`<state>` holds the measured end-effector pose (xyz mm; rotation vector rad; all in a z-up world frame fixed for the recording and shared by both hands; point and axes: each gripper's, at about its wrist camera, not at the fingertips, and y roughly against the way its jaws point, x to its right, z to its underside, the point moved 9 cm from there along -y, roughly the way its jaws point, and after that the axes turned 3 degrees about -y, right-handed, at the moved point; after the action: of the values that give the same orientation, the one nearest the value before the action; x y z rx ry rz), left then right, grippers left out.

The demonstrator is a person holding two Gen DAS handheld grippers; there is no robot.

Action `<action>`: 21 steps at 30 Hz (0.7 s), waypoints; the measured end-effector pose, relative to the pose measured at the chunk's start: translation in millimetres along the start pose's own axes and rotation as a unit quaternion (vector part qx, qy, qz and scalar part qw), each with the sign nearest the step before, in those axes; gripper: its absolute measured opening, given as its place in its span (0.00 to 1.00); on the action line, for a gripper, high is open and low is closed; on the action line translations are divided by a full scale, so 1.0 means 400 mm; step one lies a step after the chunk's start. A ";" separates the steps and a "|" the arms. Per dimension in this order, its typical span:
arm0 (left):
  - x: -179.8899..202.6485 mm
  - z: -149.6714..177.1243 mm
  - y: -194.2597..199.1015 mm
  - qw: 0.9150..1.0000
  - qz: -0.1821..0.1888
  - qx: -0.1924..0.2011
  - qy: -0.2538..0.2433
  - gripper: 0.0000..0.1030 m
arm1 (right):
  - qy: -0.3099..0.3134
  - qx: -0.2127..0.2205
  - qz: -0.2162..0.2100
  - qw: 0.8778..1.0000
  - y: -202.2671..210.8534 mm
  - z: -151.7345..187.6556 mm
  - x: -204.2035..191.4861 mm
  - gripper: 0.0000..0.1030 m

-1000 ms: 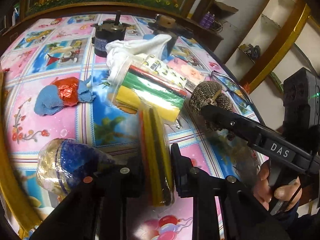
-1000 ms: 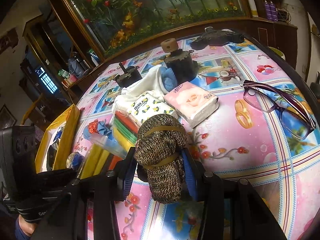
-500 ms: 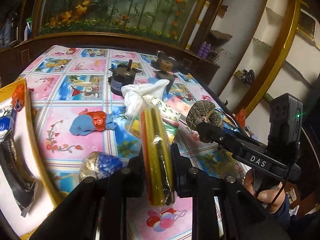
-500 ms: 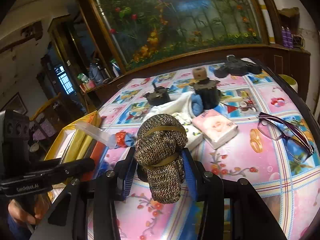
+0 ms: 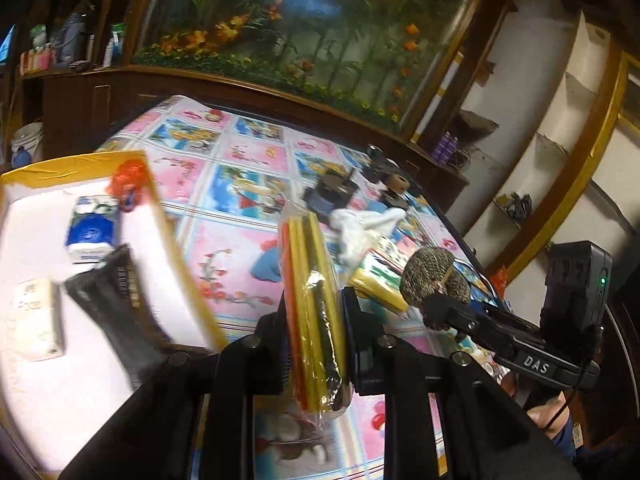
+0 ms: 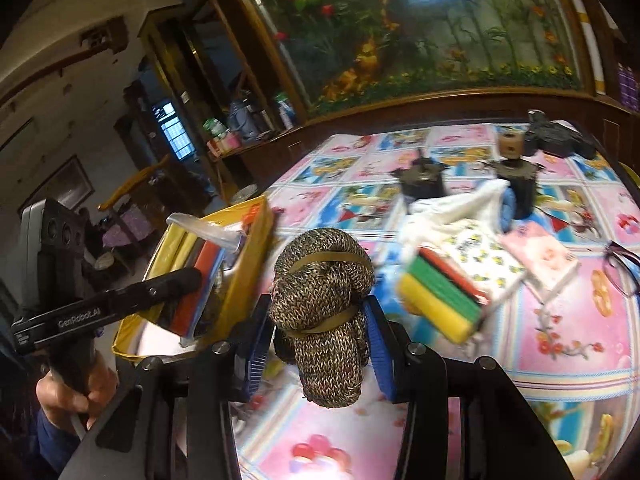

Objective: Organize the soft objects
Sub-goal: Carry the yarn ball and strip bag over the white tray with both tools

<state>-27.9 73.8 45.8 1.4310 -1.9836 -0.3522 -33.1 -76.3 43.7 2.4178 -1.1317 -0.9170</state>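
My left gripper is shut on a clear bag of coloured foam sheets and holds it up next to the yellow-rimmed box; it shows in the right wrist view over that box. My right gripper is shut on a brown knitted roll bound with bands, held above the table; the roll also shows in the left wrist view. A second pack of coloured sponges lies on the table.
The box holds a blue tissue pack, a white pack and a dark mesh item. On the table lie a white cloth, tissue packs, glasses, two dark motors and a blue cloth.
Both grippers have lifted and swung left toward the yellow box with their loads. The box now fills the left of the left wrist view.
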 end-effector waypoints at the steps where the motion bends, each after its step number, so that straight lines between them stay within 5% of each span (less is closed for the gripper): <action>1: -0.020 -0.003 0.013 1.000 -0.005 0.005 0.006 0.20 | 0.006 -0.005 -0.005 1.000 -0.011 -0.003 -0.023 0.47; 11: -0.239 -0.043 0.140 0.996 -0.052 0.043 0.066 0.21 | 0.062 -0.058 -0.044 0.995 -0.141 -0.051 -0.246 0.47; 21: -0.455 -0.078 0.154 0.990 -0.096 0.019 0.097 0.21 | 0.088 -0.111 -0.049 0.989 -0.343 -0.111 -0.419 0.47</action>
<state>-19.5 268.1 39.9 1.6208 -1.7110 -0.2500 -6.1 141.1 75.0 2.3338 -0.8090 -0.7925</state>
